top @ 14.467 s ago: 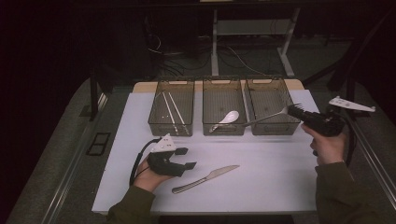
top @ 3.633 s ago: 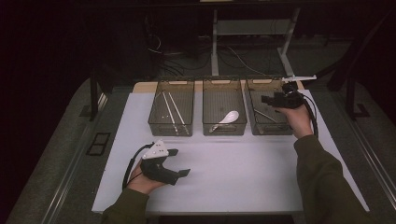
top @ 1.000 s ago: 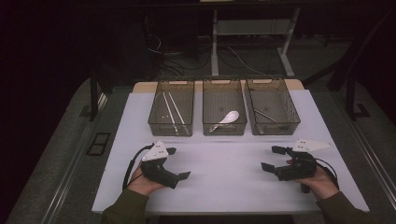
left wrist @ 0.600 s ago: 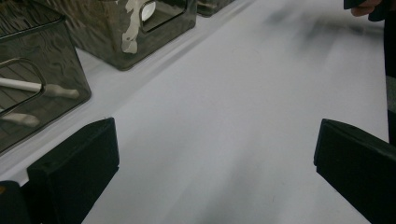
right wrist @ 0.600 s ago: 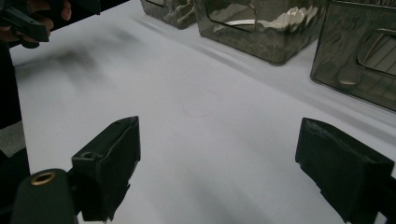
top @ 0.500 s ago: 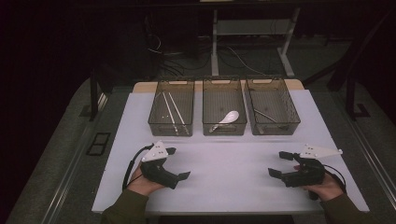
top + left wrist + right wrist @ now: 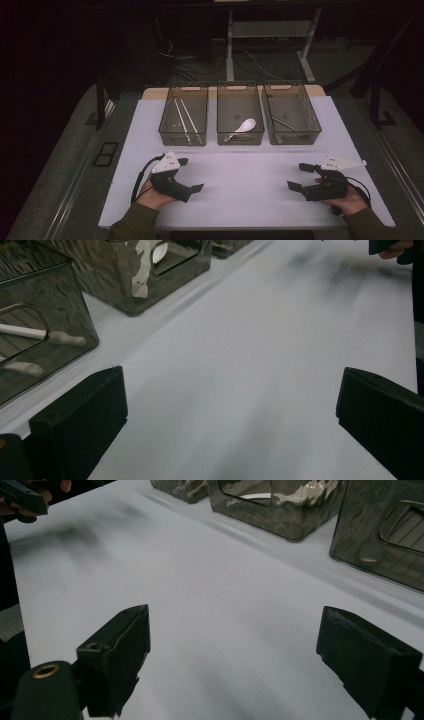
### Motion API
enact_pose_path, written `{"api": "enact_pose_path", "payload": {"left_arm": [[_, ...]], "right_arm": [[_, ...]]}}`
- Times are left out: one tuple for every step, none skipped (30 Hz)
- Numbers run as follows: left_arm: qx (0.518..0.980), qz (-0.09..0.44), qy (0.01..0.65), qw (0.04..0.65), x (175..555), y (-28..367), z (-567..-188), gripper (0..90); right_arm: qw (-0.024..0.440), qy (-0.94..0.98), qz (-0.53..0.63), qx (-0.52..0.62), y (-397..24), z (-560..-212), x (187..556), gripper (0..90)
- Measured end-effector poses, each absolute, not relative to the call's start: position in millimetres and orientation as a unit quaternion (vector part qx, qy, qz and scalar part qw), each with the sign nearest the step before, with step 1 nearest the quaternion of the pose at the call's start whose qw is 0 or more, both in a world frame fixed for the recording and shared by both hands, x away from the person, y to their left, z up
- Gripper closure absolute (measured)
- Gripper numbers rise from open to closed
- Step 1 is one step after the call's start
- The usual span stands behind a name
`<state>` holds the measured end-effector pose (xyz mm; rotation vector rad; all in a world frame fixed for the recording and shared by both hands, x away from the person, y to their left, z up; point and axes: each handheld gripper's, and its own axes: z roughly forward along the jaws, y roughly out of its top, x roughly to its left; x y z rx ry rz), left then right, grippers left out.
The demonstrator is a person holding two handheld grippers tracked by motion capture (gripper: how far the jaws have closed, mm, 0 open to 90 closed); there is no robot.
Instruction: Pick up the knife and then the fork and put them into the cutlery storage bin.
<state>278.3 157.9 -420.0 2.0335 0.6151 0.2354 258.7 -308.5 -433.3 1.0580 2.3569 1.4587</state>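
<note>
1. White sheet covers the tabletop (image 7: 240, 175); both claws rest on its near part, w/ bare sheet between them.
2. Left claw (image 7: 192, 175): held in the person's left hand (image 7: 150, 192) at near-left of the tabletop. Jaws stand wide apart, nothing between them; left gripper view shows bare white sheet across the gap.
3. Right claw (image 7: 299, 176): held in the right hand (image 7: 347, 200) at near-right. Jaws wide apart, empty; right gripper view shows bare sheet between them.
4. The claws point inward, approx. toward each other, well apart.
5. Three clear bins stand in a row at the far side of the sheet, just beside one another, well apart from both claws.
6. Left bin (image 7: 185, 116): holds pale chopsticks (image 7: 182, 117), lying lengthwise front to back.
7. Middle bin (image 7: 240, 115): holds a white spoon (image 7: 242, 127), bowl end toward the right, near the front wall.
8. Right bin (image 7: 292, 115): holds metal cutlery (image 7: 285, 125) on its floor; exact type too dim to tell.
9. Cable (image 7: 140, 172) loops from the left claw beside the wrist.
10. Grey three-cornered plates sit on top of each claw.
</note>
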Motion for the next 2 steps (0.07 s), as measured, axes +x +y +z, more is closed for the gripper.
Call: {"api": "enact_pose_path", "payload": {"left_arm": [[0.835, 0.097, 0.251, 0.48, 278.6, 158.0, -420.0, 0.0], [0.834, 0.097, 0.252, 0.481, 278.6, 157.9, -420.2, 0.0]], "right_arm": [[0.087, 0.791, 0.49, 0.355, -308.5, -433.3, 258.7, 13.9], [0.087, 0.791, 0.49, 0.355, -308.6, -433.3, 258.8, 13.9]]}}
